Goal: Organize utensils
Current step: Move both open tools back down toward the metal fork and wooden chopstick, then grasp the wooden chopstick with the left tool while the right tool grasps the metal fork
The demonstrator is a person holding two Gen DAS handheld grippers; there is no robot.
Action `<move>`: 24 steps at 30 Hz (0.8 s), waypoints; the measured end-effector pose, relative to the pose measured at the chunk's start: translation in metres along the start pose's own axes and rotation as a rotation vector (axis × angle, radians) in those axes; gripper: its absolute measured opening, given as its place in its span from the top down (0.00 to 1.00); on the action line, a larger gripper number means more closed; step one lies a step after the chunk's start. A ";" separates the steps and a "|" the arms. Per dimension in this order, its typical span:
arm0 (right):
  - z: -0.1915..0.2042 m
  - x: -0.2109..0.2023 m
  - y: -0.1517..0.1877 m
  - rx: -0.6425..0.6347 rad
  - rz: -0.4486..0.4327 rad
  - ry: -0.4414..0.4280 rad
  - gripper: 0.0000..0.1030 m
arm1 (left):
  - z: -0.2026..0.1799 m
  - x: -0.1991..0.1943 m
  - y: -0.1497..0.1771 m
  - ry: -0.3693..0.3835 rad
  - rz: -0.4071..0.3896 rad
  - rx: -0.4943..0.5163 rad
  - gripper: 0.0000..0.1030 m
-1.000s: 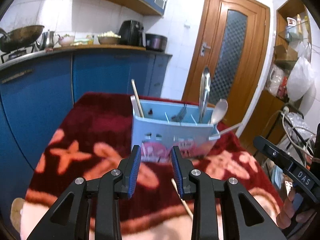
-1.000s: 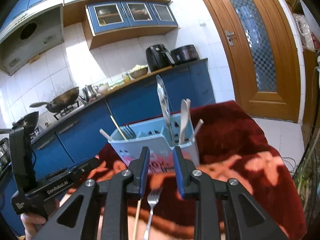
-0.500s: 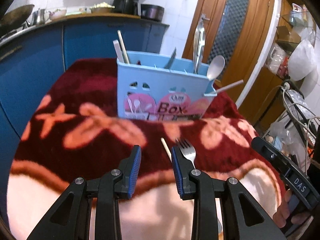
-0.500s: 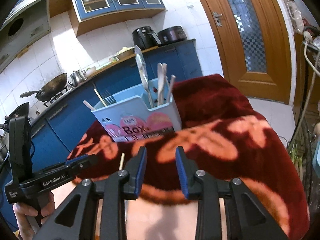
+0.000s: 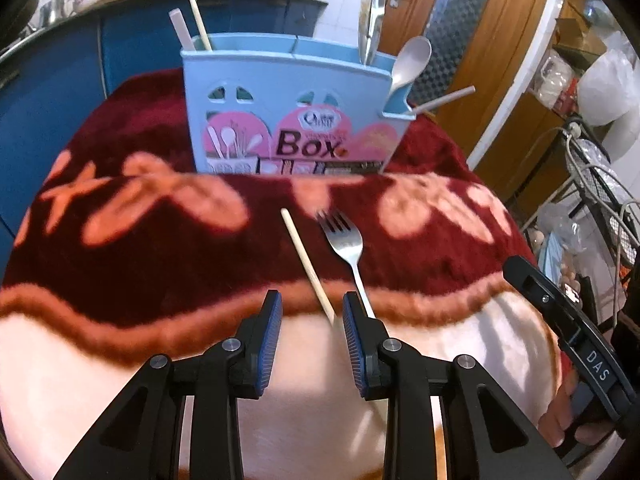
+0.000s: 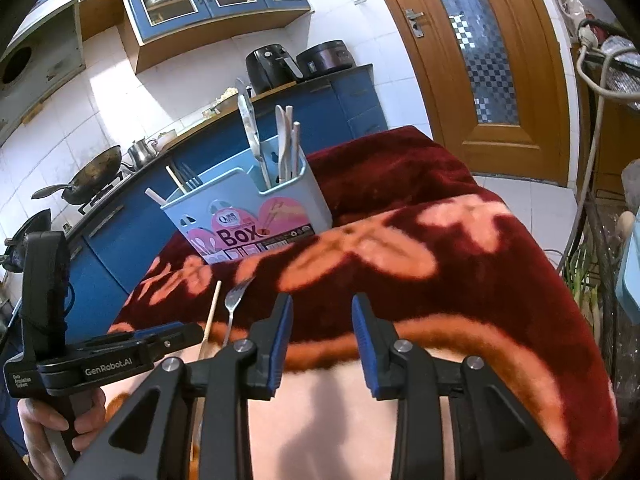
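Both claws, left (image 5: 308, 344) and right (image 6: 322, 344), are spread apart and empty. Chopstick (image 5: 306, 264) and fork (image 5: 348, 250) lie side by side on the blanket (image 5: 140, 256), in front of the box (image 5: 288, 120). Both look light, stiff and probably slippery; I'd pinch mid-shaft.

Both wrist views are bright and evenly lit indoors, with strong fisheye bending and black vignetting at the corners. The blanket (image 5: 168, 248) pattern smears with motion blur, while glare washes out the white wall tiles (image 6: 132, 116).
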State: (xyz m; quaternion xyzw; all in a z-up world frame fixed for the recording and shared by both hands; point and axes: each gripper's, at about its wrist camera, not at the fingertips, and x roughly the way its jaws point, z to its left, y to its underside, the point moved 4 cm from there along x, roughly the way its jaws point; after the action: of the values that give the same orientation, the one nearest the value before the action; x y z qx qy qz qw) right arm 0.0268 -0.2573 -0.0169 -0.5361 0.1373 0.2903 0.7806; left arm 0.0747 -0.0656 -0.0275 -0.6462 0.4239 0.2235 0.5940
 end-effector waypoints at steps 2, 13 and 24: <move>-0.004 -0.001 0.003 0.007 0.004 -0.006 0.66 | -0.001 0.004 0.002 -0.002 0.020 -0.006 0.69; -0.017 -0.002 0.010 0.042 0.002 -0.020 0.62 | -0.005 0.014 0.003 -0.008 0.075 -0.022 0.70; -0.015 -0.002 0.015 0.040 0.020 -0.030 0.62 | -0.019 0.031 -0.012 -0.064 0.217 0.127 0.75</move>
State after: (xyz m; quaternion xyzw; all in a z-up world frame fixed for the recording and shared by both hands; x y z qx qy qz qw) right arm 0.0178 -0.2681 -0.0326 -0.5147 0.1367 0.3034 0.7902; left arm 0.0968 -0.0935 -0.0417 -0.5501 0.4855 0.2798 0.6192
